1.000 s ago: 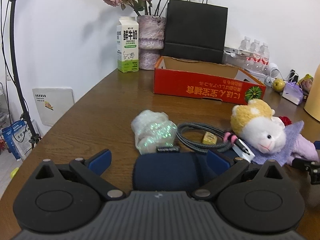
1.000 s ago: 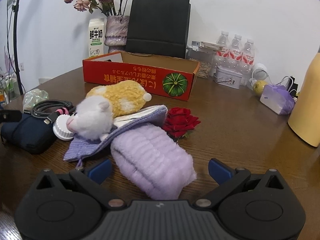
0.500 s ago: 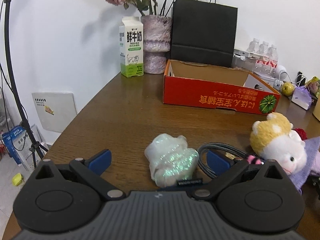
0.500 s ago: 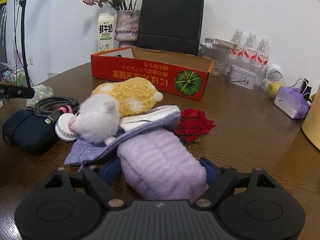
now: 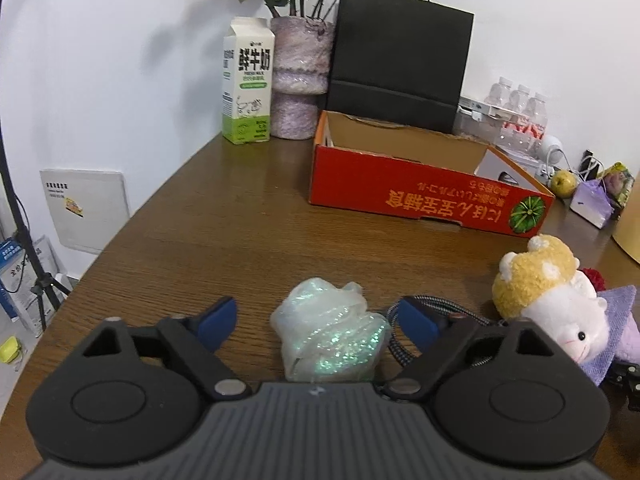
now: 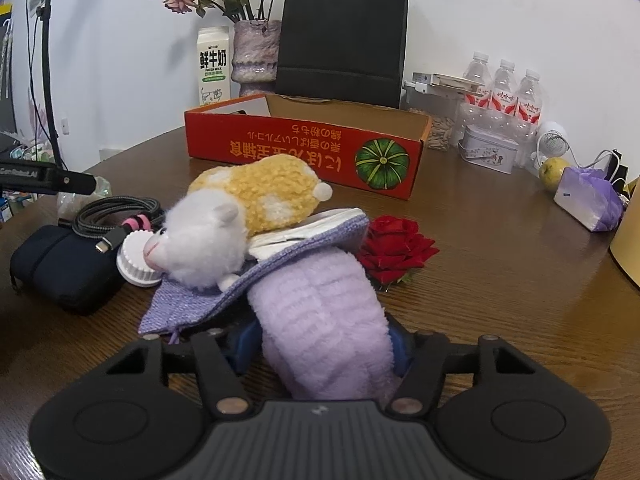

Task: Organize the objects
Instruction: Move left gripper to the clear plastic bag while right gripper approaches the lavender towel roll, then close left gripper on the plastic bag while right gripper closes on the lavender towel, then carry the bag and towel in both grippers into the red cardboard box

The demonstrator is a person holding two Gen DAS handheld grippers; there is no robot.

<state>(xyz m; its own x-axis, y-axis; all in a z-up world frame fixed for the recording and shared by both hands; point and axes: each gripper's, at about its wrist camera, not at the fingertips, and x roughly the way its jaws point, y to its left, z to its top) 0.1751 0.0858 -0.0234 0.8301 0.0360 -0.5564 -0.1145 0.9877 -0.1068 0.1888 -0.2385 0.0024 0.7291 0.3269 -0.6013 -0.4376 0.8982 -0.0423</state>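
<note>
Milk carton (image 5: 248,84), far ahead of the left gripper's fingers and left of them: large dark Chinese characters "鲜牛奶" over small print "FRESH MILK" on a green band. Red cardboard box (image 5: 424,192), ahead and to the right of those fingers: a row of yellow characters printed upside down, not legible, beside a green pumpkin emblem. Three water bottles (image 6: 504,92), ahead-right of the right gripper's fingers: red labels, wording too small to read.

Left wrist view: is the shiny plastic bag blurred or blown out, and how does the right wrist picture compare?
Left wrist view: the shiny plastic bag looks soft, speckled with green glints, not blown out. Right wrist view: the purple fuzzy roll is sharp; the table edges bow from fisheye.
</note>
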